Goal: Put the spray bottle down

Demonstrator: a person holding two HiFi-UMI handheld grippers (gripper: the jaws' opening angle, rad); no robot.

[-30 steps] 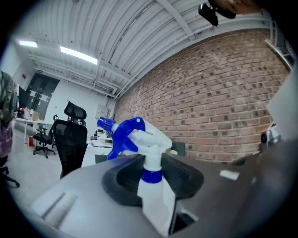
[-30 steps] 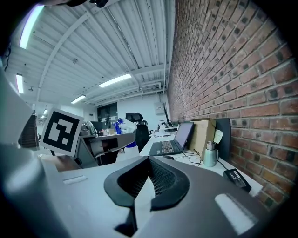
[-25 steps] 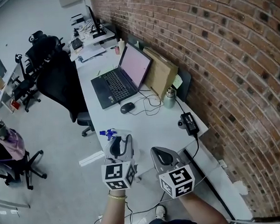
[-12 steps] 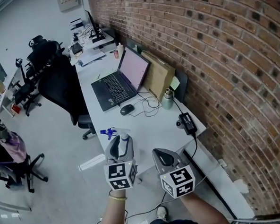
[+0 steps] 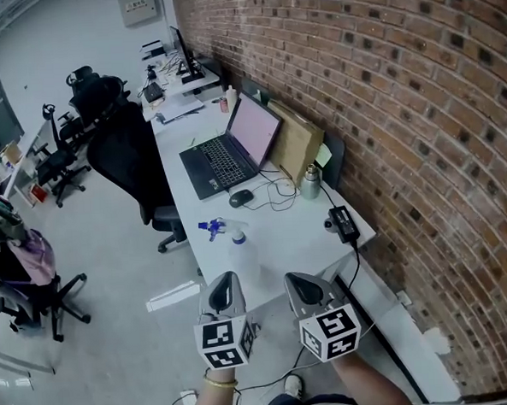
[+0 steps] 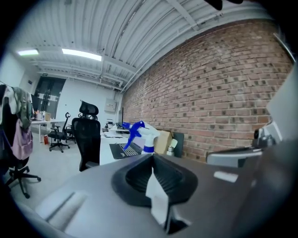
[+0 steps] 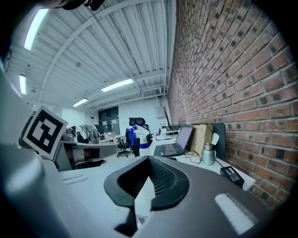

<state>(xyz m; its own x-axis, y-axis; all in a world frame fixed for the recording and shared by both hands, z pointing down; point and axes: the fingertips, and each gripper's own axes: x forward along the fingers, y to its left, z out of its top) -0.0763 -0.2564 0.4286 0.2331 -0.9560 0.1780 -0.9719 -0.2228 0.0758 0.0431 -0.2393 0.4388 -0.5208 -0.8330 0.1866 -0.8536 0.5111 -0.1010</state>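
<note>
The left gripper [image 5: 224,290] and right gripper [image 5: 300,289] hang at the near end of the worktop [image 5: 281,238]. Each has its jaws together with nothing between them. The bottle [image 5: 238,251] stands upright on the worktop just ahead of the left gripper, clear of it. The left gripper view shows only the bottle's blue trigger and white head; the gripper body hides the rest. The head view shows the pale bottle body faintly. Farther off lie a mouse [image 5: 240,198] and an open laptop [image 5: 233,151].

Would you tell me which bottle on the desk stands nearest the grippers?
The spray bottle with the blue trigger: it stands just ahead of the left gripper, while the metal flask stands much farther back on the desk.
</note>
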